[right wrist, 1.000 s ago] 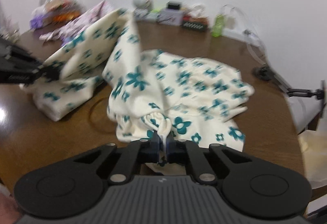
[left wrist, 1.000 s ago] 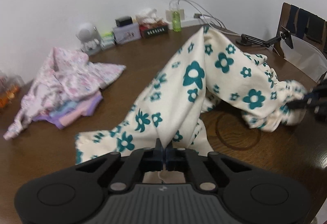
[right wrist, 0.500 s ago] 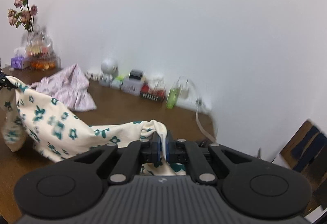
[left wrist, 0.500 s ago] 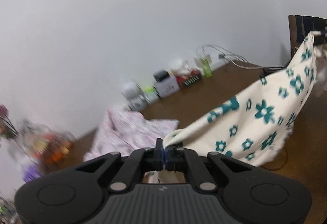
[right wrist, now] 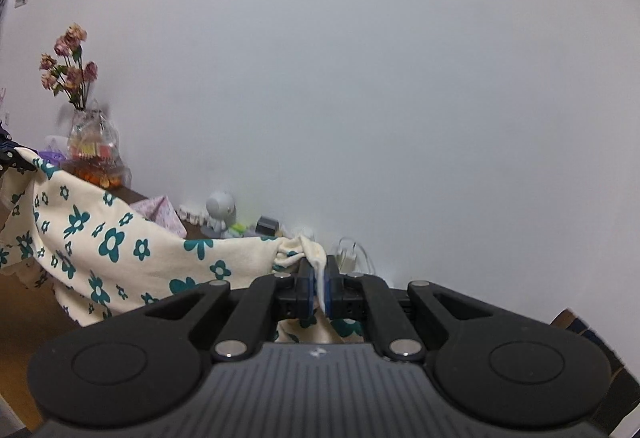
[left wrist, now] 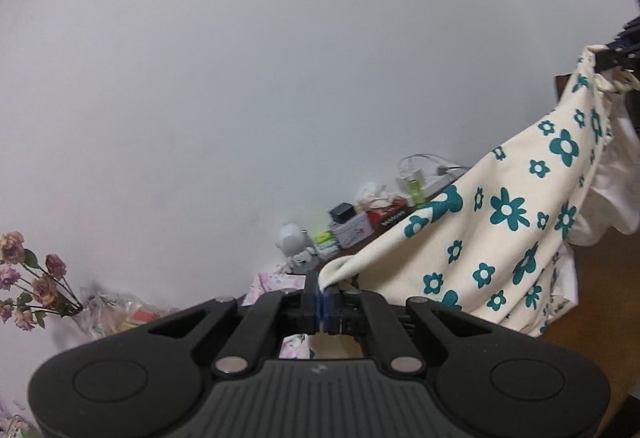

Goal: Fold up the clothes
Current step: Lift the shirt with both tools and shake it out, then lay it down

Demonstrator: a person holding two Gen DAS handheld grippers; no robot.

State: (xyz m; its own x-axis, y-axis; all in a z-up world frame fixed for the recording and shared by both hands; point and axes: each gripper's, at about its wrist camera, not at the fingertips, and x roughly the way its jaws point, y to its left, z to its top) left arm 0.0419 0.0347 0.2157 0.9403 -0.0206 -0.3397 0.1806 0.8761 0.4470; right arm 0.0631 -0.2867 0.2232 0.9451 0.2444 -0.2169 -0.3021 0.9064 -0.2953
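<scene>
Both tongs have risen since a second ago, and the cream floral garment (left wrist: 508,238) that lay crumpled on the brown wooden surface (left wrist: 592,278) now hangs in the air between them. We see the left tongs (left wrist: 322,298) pinched fully together on a rolled edge of the cloth at lower centre of the left wrist view, and the right tongs (right wrist: 318,288) clamped on a bunched, gathered hem at lower centre of the right wrist view.

From the left camera the garment's long axis climbs from lower centre to the upper right of the frame, where the right tongs (left wrist: 618,58) hold its far end. From the right camera it runs from lower centre out to the left edge. The fabric is soft, matte knit, cream with teal flower prints, sagging in a broad curve with its lower folds drooping toward the surface.

Behind it, against the plain white wall, a pink patterned garment (right wrist: 160,212) lies on the surface, beside a small white round figurine (right wrist: 220,210) and dried pink roses (right wrist: 68,70) in a clear wrapper.
</scene>
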